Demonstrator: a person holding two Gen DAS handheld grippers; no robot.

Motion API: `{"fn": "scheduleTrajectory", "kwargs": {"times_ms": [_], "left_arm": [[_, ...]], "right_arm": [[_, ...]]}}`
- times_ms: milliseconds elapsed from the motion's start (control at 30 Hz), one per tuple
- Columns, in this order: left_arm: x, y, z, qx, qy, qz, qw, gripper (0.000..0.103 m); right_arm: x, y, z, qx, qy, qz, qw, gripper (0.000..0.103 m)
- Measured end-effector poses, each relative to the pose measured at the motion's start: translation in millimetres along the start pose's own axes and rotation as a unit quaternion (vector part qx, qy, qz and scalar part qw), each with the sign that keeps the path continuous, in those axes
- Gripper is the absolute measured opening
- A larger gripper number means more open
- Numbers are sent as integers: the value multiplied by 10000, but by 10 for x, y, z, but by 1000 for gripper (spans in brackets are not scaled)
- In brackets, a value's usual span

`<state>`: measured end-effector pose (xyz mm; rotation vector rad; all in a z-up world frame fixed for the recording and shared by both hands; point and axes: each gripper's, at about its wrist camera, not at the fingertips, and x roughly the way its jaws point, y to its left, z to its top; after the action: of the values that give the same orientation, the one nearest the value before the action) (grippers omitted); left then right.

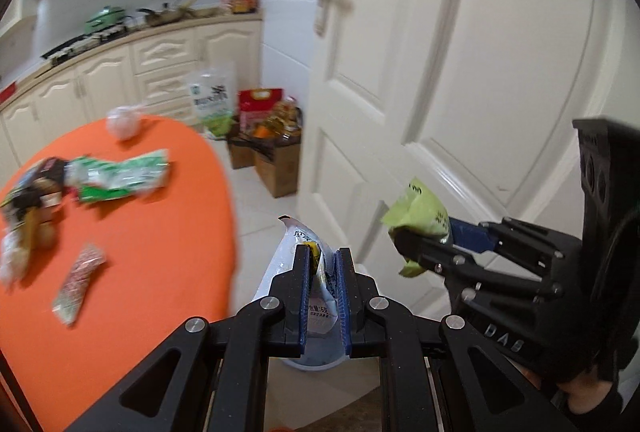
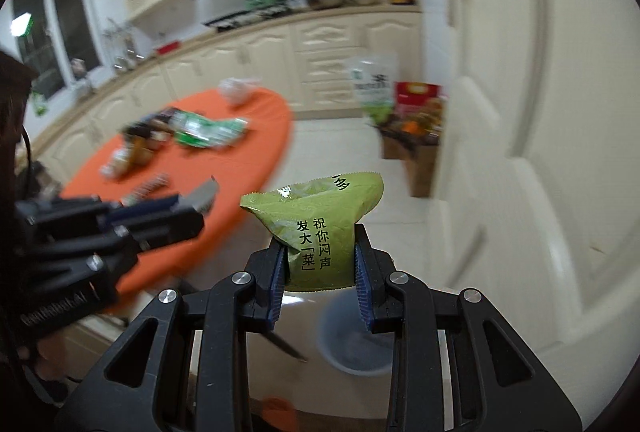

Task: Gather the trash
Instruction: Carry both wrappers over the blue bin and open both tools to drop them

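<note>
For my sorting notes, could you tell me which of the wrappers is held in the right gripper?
The light green wrapper with black printed characters, clamped in the right gripper; the left gripper holds a white one.

Left hand-held gripper (image 1: pixel 323 260) pinching wrapper (image 1: pixel 298 264) between fingers; right hand-held gripper (image 2: pixel 320 252) gripping packet (image 2: pixel 320 228), sitting right of left one. Bin (image 2: pixel 354 336) standing on floor below and just ahead of both. Desk (image 1: pixel 160 232) lying to left of both, carrying scattered wrappers (image 1: pixel 120 176), small packet (image 1: pixel 78 282) nearer, bag (image 1: pixel 124 120) at far edge. Door (image 1: pixel 460 72) standing ahead and right. Boxes (image 1: pixel 276 160) sitting on floor beyond desk, beside door. Counter (image 1: pixel 140 36) running behind desk.
</note>
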<state>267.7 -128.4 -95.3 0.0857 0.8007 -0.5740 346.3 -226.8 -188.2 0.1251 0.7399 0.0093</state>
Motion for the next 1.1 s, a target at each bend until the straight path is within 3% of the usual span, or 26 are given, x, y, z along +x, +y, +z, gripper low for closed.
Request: {"fn": "scheduleTrajectory", "kwargs": {"times_ms": [67,333,433,500,567,633,800,933,1100], "left_arm": [[222,-68,44,85,126,-65,9999,9],[1039,-83,213,175,633,-122,9978,10],[1227,-78,333,173,610,-17,9980,12],[1326,-89,388,187,559,86,9982,20],[1439,-118,433,209,572,206,9979,56],[1492,-145,439,214,496,254,9982,65],[1587,-172,405,63,546,569,9969,65],[1369,-273,363,131,357,796,9961,65],[1156,-320,375,94,139,732,9972,65]], "right_arm": [[39,-161,-79,50,100,-209,9997,28],[349,-624,-311,355,457,-242,9980,28],[485,-721,-373,443,566,-194,9972,28],[575,-768,-406,470,640,-172,9967,29],[642,-803,-448,484,686,-182,9963,29],[728,-838,-477,537,747,-173,9956,29],[946,-881,-549,625,895,-130,9939,29],[1110,-839,-564,703,972,-11,9928,30],[1273,-773,-520,763,945,78,9926,34]]}}
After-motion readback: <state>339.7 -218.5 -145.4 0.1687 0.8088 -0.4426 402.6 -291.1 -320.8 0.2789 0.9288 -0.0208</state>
